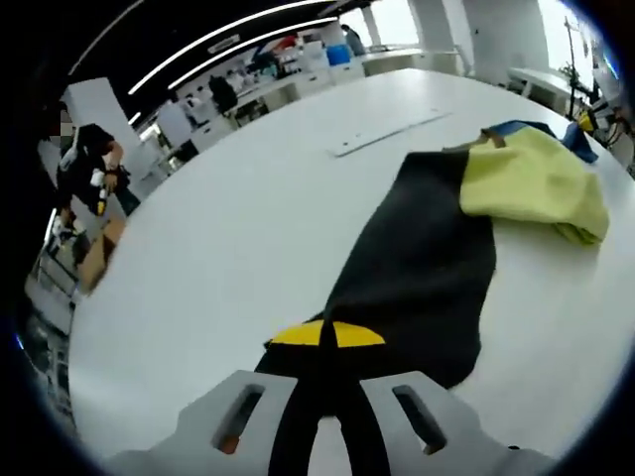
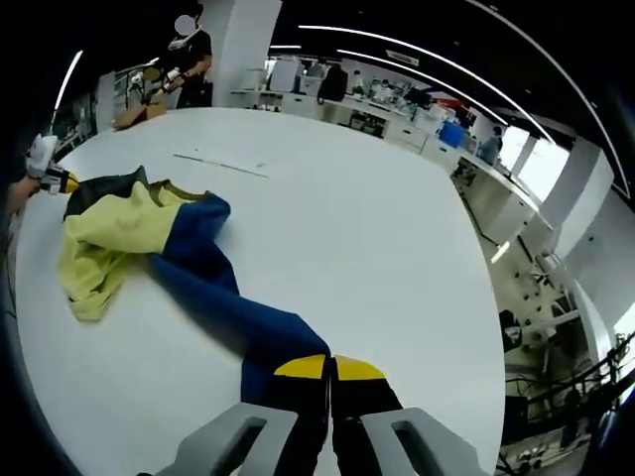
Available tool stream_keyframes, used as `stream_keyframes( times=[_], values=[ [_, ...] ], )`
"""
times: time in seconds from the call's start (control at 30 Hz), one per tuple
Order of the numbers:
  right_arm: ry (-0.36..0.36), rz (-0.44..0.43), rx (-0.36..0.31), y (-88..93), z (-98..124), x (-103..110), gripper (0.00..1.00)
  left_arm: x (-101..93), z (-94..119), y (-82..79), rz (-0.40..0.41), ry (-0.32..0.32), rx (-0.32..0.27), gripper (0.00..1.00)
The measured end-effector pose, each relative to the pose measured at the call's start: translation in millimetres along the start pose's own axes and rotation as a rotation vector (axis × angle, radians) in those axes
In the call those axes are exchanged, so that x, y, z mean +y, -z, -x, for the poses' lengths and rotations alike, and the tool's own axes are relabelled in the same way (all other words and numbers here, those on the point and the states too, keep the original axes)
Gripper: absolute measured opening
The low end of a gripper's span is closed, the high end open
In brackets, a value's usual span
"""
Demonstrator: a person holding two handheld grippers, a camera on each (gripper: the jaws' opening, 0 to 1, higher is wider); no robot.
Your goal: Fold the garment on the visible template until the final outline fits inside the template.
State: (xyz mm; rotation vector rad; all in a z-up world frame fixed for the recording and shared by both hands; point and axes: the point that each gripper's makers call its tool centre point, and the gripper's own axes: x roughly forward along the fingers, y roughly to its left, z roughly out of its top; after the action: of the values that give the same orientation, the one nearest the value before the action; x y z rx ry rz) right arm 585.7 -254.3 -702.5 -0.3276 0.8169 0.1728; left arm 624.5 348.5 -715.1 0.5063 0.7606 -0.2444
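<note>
A garment in black, pale yellow and blue lies stretched on the white table (image 1: 248, 228). Its black part (image 1: 427, 248) runs straight into my left gripper (image 1: 327, 335), which is shut on it. The yellow part (image 1: 536, 183) is bunched at the far end. In the right gripper view the blue part (image 2: 213, 297) leads twisted into my right gripper (image 2: 329, 369), shut on that end, and the yellow bunch (image 2: 104, 243) lies at the left. The left gripper (image 2: 48, 171) shows small at the left edge there, beside the black cloth (image 2: 99, 186).
A thin pale strip (image 1: 387, 132) lies flat on the table beyond the garment, also seen as a line (image 2: 220, 166). A person (image 2: 189, 50) stands past the table's far edge. Desks and boxes (image 1: 298, 64) fill the room behind. The table edge (image 2: 476, 327) curves close on the right.
</note>
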Motion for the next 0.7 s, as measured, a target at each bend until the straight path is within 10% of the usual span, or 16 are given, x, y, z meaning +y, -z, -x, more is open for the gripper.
stream_keyframes(
  times=[0.7],
  values=[
    [0.089, -0.011, 0.055, 17.9, -2, -33, 0.0, 31.1, -10, 24.0, -0.02, -0.078, 0.093, 0.0]
  ],
)
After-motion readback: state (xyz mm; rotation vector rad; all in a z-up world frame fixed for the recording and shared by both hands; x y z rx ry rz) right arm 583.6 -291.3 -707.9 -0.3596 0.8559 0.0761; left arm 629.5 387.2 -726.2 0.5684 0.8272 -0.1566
